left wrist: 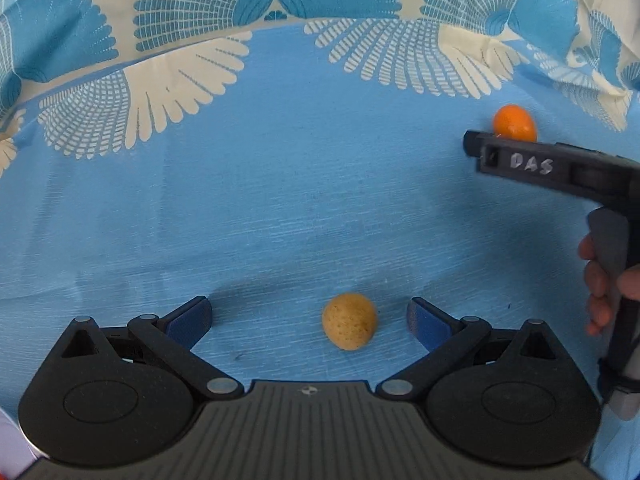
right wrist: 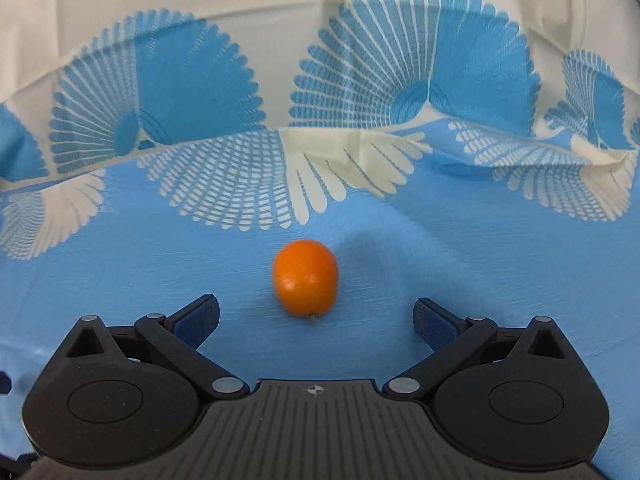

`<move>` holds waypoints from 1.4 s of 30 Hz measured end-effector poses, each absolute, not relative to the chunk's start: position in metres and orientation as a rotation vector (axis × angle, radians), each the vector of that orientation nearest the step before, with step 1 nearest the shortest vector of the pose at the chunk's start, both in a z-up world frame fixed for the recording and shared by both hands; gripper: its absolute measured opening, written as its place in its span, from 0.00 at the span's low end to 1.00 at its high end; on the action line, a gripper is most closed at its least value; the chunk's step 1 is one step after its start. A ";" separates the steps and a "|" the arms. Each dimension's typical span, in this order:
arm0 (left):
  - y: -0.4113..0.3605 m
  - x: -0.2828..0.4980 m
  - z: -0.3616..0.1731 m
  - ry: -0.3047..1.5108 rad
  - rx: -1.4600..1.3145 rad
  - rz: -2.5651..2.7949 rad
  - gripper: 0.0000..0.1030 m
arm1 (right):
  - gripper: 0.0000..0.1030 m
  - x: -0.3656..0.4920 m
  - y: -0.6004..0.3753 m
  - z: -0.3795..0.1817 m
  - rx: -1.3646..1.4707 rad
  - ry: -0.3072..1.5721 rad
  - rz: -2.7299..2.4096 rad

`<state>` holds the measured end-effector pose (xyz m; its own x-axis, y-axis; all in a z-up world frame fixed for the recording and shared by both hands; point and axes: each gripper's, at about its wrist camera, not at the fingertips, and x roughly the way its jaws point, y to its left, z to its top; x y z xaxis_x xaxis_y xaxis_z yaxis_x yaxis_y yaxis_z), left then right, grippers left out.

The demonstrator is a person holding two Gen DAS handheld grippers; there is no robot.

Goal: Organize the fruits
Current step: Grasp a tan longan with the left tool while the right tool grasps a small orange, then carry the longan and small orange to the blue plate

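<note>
A small tan, speckled round fruit (left wrist: pixel 349 321) lies on the blue cloth between the spread fingers of my left gripper (left wrist: pixel 309 317), nearer the right finger and touching neither. My left gripper is open. An orange oval fruit (right wrist: pixel 305 277) lies just ahead of my right gripper (right wrist: pixel 316 317), a little left of the middle of its gap. That gripper is open with nothing in it. In the left wrist view the same orange fruit (left wrist: pixel 514 122) shows at the right, partly hidden behind the black body of the right gripper tool, which a hand (left wrist: pixel 600 280) holds.
A blue cloth (left wrist: pixel 280 184) with white and blue fan patterns covers the surface. Behind it the cloth (right wrist: pixel 320 40) rises in folds as a backdrop. Open cloth stretches to the left of both fruits.
</note>
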<state>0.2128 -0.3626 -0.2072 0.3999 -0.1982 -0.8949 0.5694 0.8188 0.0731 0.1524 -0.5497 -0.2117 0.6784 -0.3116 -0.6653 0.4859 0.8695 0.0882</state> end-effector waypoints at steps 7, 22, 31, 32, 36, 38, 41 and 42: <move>-0.354 0.205 -0.183 1.029 0.356 -0.522 0.25 | 0.33 0.152 -0.536 -0.205 0.177 0.656 -0.443; -0.279 0.125 -0.095 0.956 0.305 -0.572 0.25 | 0.34 0.040 -0.478 -0.125 0.243 0.604 -0.453; -0.188 0.042 -0.035 0.945 0.302 -0.548 0.25 | 0.34 -0.056 -0.369 -0.056 0.243 0.536 -0.344; -0.177 0.034 -0.031 0.945 0.304 -0.544 0.25 | 0.34 -0.064 -0.355 -0.050 0.241 0.535 -0.327; -0.133 0.009 -0.015 0.942 0.310 -0.508 0.25 | 0.34 -0.092 -0.297 -0.034 0.236 0.547 -0.253; -0.109 -0.002 -0.008 0.946 0.304 -0.483 0.25 | 0.34 -0.103 -0.270 -0.029 0.238 0.562 -0.216; -0.077 -0.015 -0.001 0.949 0.294 -0.435 0.25 | 0.34 -0.116 -0.234 -0.022 0.243 0.582 -0.157; -0.066 -0.019 0.002 0.947 0.289 -0.421 0.25 | 0.34 -0.120 -0.222 -0.021 0.237 0.589 -0.141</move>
